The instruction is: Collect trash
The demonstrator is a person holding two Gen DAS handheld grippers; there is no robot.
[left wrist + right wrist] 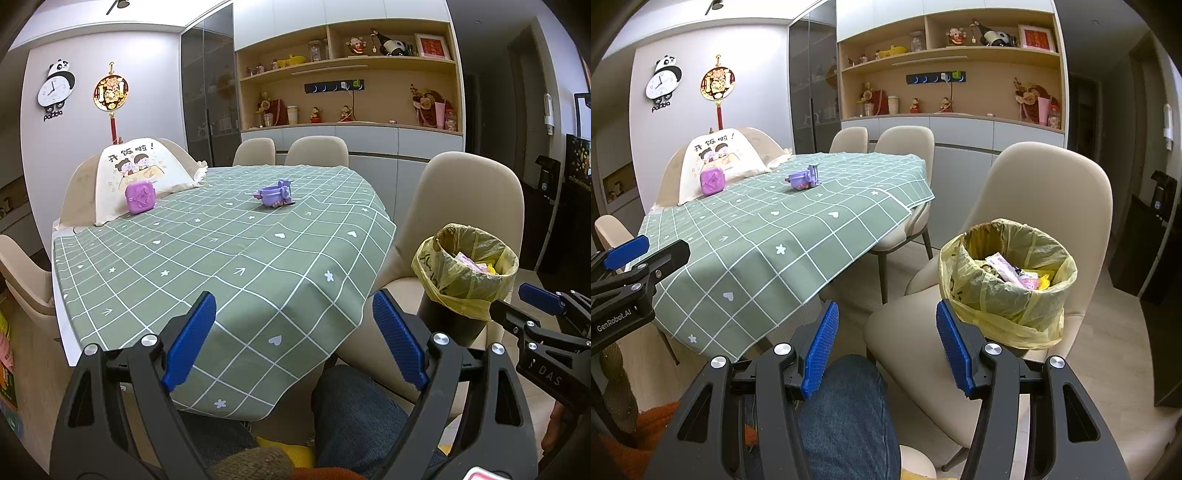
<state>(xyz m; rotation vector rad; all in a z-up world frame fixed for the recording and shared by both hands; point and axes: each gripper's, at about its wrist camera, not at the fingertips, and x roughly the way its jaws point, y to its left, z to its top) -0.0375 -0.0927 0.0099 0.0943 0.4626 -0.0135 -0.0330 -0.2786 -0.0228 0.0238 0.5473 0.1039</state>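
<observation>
The left gripper (pixel 293 338) hangs over the near edge of a dining table draped in a green checked tablecloth (pixel 229 254), its blue-padded jaws spread wide with nothing between them. The right gripper (pixel 886 349) is held low beside the table, above the person's denim-clad knee (pixel 846 410), jaws likewise spread and empty.

The trash sits in a small round dark bin lined with a yellow plastic bag (pixel 1008 288), which stands on the seat of a beige upholstered chair (pixel 1045 192) just right of the table; crumpled wrappers (pink, white and yellow) (pixel 1021 275) lie inside it.

On the cloth, well apart from both grippers, rest a purple square toy case (pixel 140 196) and a lilac plastic toy (pixel 276 194) lying on its side. A white printed mesh food cover (pixel 144 170) stands at the far left corner, just behind the case.
</observation>
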